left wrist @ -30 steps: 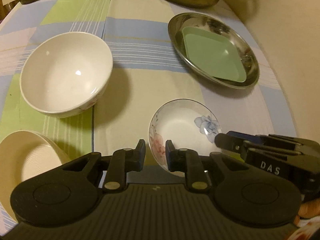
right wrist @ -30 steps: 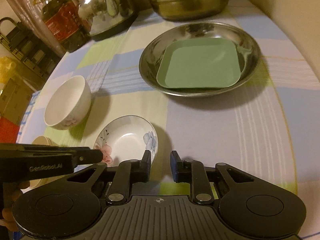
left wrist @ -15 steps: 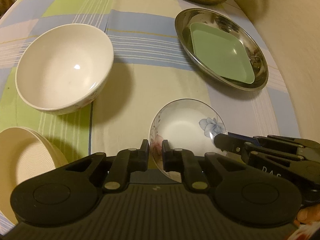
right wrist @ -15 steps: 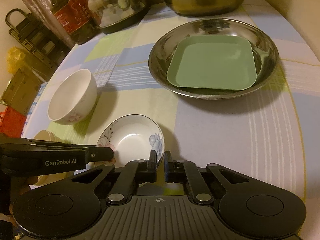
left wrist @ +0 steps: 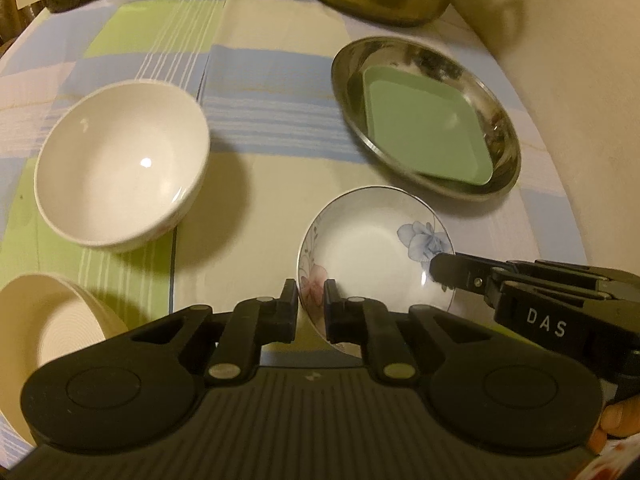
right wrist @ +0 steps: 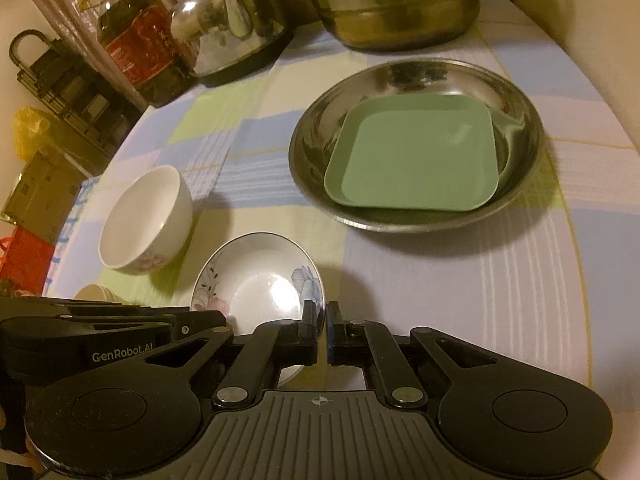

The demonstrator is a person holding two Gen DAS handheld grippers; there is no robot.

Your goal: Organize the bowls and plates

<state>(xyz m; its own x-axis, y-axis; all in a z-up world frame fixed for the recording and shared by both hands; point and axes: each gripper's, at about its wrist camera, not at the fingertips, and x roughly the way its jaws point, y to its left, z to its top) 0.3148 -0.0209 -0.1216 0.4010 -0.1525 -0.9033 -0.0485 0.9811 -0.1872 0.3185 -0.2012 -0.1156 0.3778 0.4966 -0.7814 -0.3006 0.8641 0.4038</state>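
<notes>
Left wrist view shows the left claw narrowed onto the near-left rim of the flowered dish, one finger outside the rim and one inside. The right claw is pinched nearly closed on the dish's opposite, right-hand rim. The dish sits low in both views, near the front of the checked surface, its hollow facing up and holding nothing; being round, it has no long axis.

Beyond it to the right, the steel pan holds a square green plate, lying flat with one corner toward the dish. To the left stands an upright white bowl, unfilled, and nearer the left edge a ribbed cream bowl. At the back stand a large metal pot, a kettle and an oil bottle.
</notes>
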